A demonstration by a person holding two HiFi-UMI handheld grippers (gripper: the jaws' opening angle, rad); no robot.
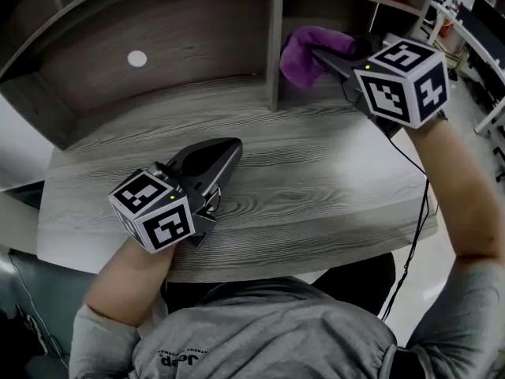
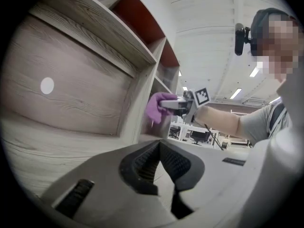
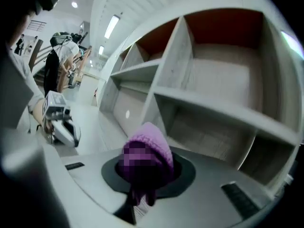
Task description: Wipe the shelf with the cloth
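Cloth (image 1: 309, 52) carried to the work: the purple cloth is bunched and clamped between the jaws of the right gripper (image 1: 322, 55), at about 1 o'clock in the head view. It sits at the mouth of the shelf (image 1: 274, 30) compartment, just right of the upright divider (image 1: 274, 69). The right gripper view shows the same thing, with the cloth (image 3: 151, 139) pinched in the right gripper (image 3: 142, 170) and spilling over both jaws. The shelf boards (image 3: 213, 109) lie ahead of it at 1 to 2 o'clock. Whether the fabric is touching any board yet cannot be told, and in the left gripper view it seems to be held a little above the counter (image 2: 42, 151), close against the divider's edge.

By my reading the step in hand is the approach, with the wipe itself not yet begun. The next move calls for pressing the cloth flat onto a shelf board and sweeping it sideways. The grip has to stay firm enough that the bundle does not drag loose.

The right forearm is stretched forward and up toward 1 o'clock, with the marker cube uppermost and the jaws pointing into the compartment. The left gripper (image 1: 227, 150) lies low at 7 o'clock over the grey wood-grain counter (image 1: 331, 188), well apart from the cloth and pointing toward 1 o'clock. In its own view the left gripper (image 2: 159, 145) has its jaws together at the tips with nothing between them. It looks idle, with its forearm tucked close to the body.
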